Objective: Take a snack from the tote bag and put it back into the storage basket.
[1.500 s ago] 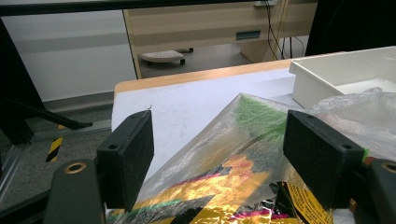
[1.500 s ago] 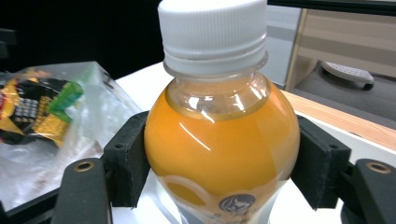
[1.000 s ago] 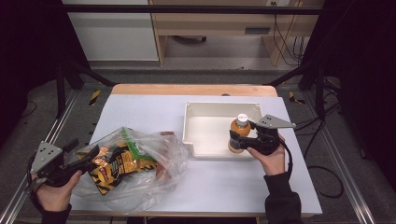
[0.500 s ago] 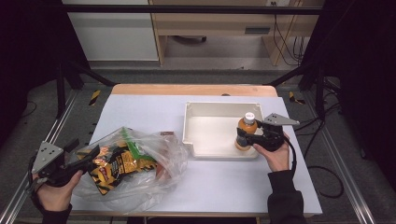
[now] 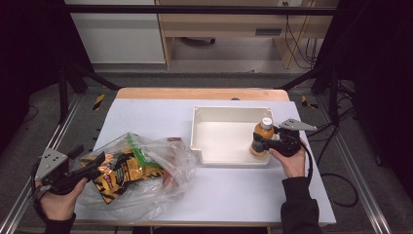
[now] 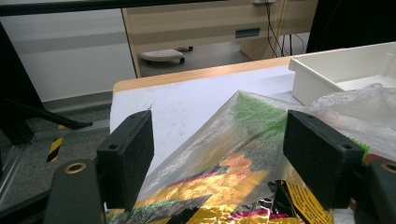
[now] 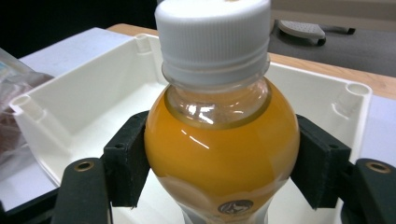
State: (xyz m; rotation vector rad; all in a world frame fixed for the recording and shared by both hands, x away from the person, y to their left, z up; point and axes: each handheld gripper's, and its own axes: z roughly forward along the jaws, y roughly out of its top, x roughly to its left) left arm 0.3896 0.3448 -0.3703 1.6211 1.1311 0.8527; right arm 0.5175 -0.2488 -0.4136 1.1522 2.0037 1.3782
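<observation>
Bottle (image 5: 263,138) of orange drink is what this work turns on, though I start at my left. My left gripper (image 5: 92,165) sits low at the near left corner of the table (image 5: 156,117), jaws spread wide with the edge of the clear plastic bag (image 5: 146,170) lying between them; in the left gripper view the pads (image 6: 128,156) stand apart from the film, so I judge it is steadying the bag rather than pinching it. Snack packets (image 5: 113,176) show through the plastic.

Moving right, the white tray (image 5: 229,158) stands just beyond the bag. At its right end my right gripper (image 5: 256,144) has the bottle clamped upright, both pads (image 7: 126,161) pressed against its round belly below the white cap (image 7: 212,35), jaws wide because the bottle is wide.

I judge the step in hand is setting the bottle down inside the tray. Next calls for lowering until the base rests flat on the tray floor, then opening straight out.

Room is tight on the right: the tray's right wall is just beside my jaw, so the outer finger has little space to swing. Leftward the tray floor is bare, with plenty of room to shift.
</observation>
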